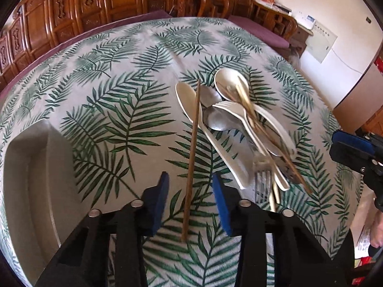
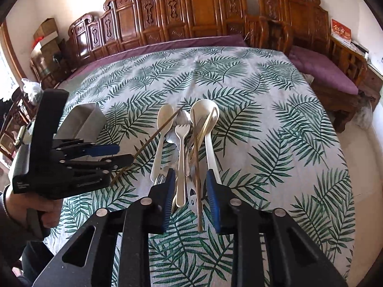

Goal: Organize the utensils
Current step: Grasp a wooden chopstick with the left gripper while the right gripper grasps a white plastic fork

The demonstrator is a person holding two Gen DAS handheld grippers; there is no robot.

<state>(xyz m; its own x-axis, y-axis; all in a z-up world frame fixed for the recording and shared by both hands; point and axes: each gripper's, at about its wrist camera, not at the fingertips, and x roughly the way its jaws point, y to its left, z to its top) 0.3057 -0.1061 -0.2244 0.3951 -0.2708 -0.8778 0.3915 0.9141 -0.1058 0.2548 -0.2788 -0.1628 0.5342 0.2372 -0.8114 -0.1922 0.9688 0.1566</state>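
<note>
- Left gripper (image 1: 190,199): blue padded jaws apart, straddling a thin brown chopstick (image 1: 192,148).
- Right gripper (image 2: 190,199): jaws apart around a cream plastic fork (image 2: 182,157) handle.
- Leaf-print tablecloth (image 2: 263,119).

Your left gripper (image 1: 190,199) points steeply down, its blue pads standing apart with a clear gap on both sides, neither pad pressing on anything. In the right wrist view that same gripper sits at about 9 o'clock, its fingers reaching toward 3 o'clock, with your left hand (image 2: 36,205) wrapped round the handle below it at roughly 8 o'clock. Your right gripper (image 2: 190,199) also tilts down, jaws parted and not clamped. In the left wrist view it enters at 3 o'clock.
</note>
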